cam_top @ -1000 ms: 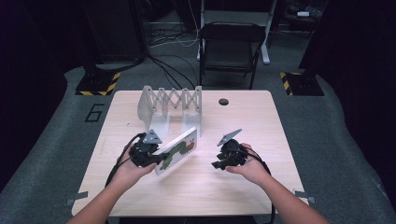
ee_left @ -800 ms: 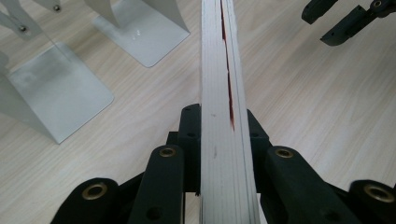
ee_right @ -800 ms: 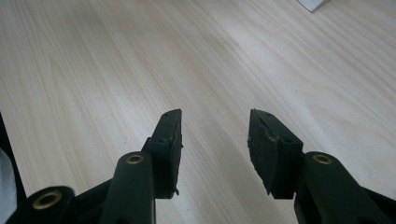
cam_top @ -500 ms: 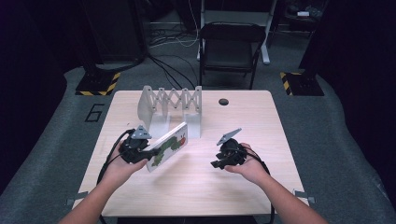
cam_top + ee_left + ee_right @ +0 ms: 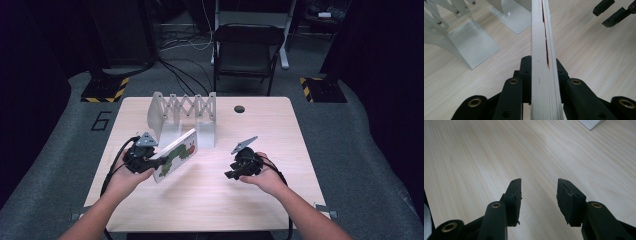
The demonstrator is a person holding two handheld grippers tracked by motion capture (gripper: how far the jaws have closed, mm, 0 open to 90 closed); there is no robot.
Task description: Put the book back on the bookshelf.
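Note:
A white picture book (image 5: 175, 154) with a green caterpillar on its cover is held edge-up by my left gripper (image 5: 159, 162), which is shut on its near end. In the left gripper view the book's page edges (image 5: 544, 50) run straight up between the two black jaws, and my left gripper (image 5: 544, 72) clamps them. The book points toward the white accordion book rack (image 5: 185, 112) at the back of the table. My right gripper (image 5: 231, 175) hovers over the wood at the right, open and empty; its fingertips (image 5: 515, 187) stand apart above bare table.
The rack's white metal dividers and base plates (image 5: 471, 42) lie just left of the book. The right gripper's jaws (image 5: 614, 12) show at the far upper right of the left gripper view. A round hole (image 5: 239, 108) sits near the table's back edge, with a black chair (image 5: 247, 50) behind.
My left gripper has drawn the book back to the left and toward the front, then eased it forward toward the rack again. The right gripper has stayed put.

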